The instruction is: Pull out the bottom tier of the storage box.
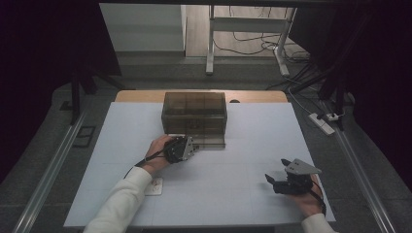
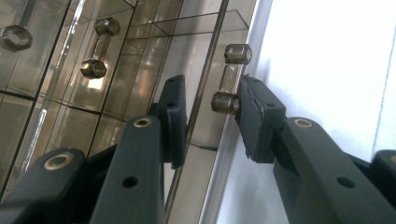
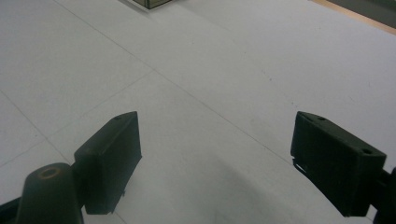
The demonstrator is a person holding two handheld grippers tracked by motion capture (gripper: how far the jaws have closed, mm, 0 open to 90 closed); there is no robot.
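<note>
reaching into the front of the smoky drawer cabinet (image 1: 195,118) with the left gripper (image 1: 190,145), right gripper (image 1: 278,180) resting wide.

left gripper is at the cabinet's lower front, just left of centre on the white table cover (image 1: 243,204); up close its jaws stand partly apart around a clear barbell-shaped drawer handle (image 2: 230,77), one pad touching the handle's lower knob, the other pad on the far side of the drawer front's edge and not visibly pressing on it. another handle (image 2: 96,54) gleams on a neighbouring drawer. right gripper sits well apart near the table's front right corner, jaws spread wide over bare cover, holding nothing. a small white card (image 1: 154,186) lies by the left sleeve, its print too small to read; no brand or label legible on the cabinet.
</note>
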